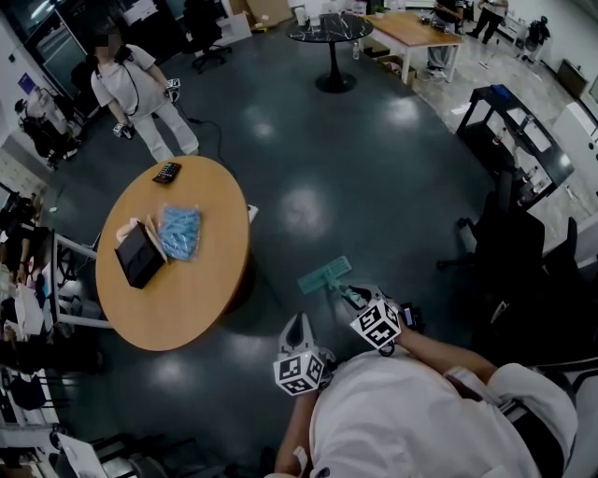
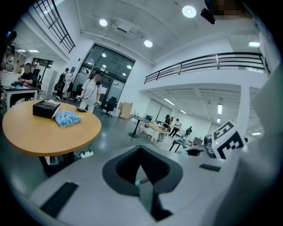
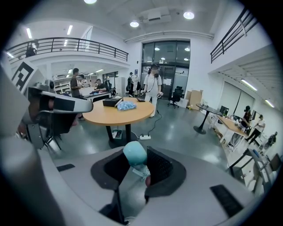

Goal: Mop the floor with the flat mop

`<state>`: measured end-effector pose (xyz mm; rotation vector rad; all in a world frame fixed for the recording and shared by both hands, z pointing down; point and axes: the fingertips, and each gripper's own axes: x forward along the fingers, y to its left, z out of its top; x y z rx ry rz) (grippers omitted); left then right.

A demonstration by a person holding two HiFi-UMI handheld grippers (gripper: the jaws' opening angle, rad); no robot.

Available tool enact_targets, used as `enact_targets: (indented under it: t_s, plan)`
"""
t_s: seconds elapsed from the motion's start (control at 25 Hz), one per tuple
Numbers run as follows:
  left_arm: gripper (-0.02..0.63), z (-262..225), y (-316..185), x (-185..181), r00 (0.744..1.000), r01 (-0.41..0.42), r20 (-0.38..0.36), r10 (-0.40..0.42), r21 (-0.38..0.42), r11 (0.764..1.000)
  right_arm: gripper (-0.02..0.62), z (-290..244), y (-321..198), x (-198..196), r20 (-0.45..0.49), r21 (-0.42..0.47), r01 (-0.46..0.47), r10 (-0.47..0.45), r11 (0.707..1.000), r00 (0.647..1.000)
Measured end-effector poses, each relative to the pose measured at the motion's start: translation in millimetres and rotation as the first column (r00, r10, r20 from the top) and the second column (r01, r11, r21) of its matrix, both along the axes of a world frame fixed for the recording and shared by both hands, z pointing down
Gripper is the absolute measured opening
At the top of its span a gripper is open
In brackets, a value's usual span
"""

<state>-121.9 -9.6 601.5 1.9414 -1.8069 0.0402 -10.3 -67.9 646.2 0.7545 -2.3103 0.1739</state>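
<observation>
**Flat mop: held in my right jaws, head on the floor**

- Right gripper (image 3: pixel 135 167): my jaws are clamped on the mop handle. Its rounded teal end (image 3: pixel 134 153) pokes up between the two black pads and touches both. In the head view this gripper sits just in front of my chest.
- Mop head (image 1: pixel 325 274): a flat teal rectangle lying on the dark glossy floor (image 1: pixel 374 187). It is just ahead and to the left of my right jaws, near the foot of the round wooden table (image 1: pixel 187 289). The handle runs from it back into my right jaws.
- Left gripper (image 2: pixel 141 165): my jaws are drawn together into a narrow V. A small pale-teal speck shows where they meet, and I cannot tell what it is. In the head view this gripper hangs beside the right one, nearer my body and apart from the mop head.
- On the round wooden table: a black box (image 1: pixel 138 254), with a blue packet (image 1: pixel 180 231) just beside it. A small dark keypad device (image 1: pixel 167 172) lies at the far edge.
- Beyond the table: a person in white (image 1: pixel 140 89), standing.
- Far end of the room: a black round table (image 1: pixel 329 28).
- To my right: a black office chair (image 1: pixel 509 245).
</observation>
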Motion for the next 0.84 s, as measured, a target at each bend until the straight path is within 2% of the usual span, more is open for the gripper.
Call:
enact_targets:
  t_s: [0.84]
  plan:
    - [0.005, 1.4, -4.5, -1.3, 1.0, -0.018, 0.001, 0.018, -0.003, 1.0, 0.114, -0.2, 0.5, -5.4, 0.0, 0.007, 0.004, -0.004, 1.0, 1.0]
